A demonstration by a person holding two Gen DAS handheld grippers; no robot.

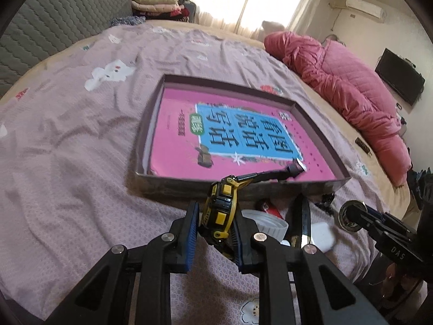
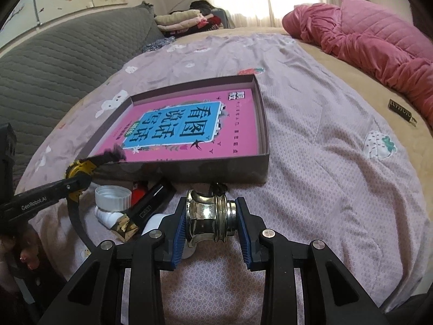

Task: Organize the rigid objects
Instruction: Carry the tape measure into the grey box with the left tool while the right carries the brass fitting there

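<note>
My left gripper [image 1: 215, 216] is shut on a yellow and black tape measure [image 1: 220, 203], held above the bedspread just in front of a shallow dark box [image 1: 173, 187]. The measure's black strap [image 1: 270, 174] reaches over the box's front wall. A pink book [image 1: 186, 146] lies flat inside the box. My right gripper [image 2: 211, 208] is shut on a shiny chrome metal fitting [image 2: 205, 216], also in front of the box [image 2: 216, 170]. In the right wrist view the left gripper [image 2: 78, 181] and tape measure [image 2: 77, 169] show at the left.
Between the grippers lie a white screw cap [image 2: 112, 195], a red item [image 2: 139, 193], a black bar with a gold tip [image 2: 151, 203] and a white plastic piece [image 1: 322, 233]. A pink quilted coat [image 2: 379, 40] lies far right. A grey padded headboard [image 2: 67, 54] and folded clothes [image 2: 184, 19] stand behind.
</note>
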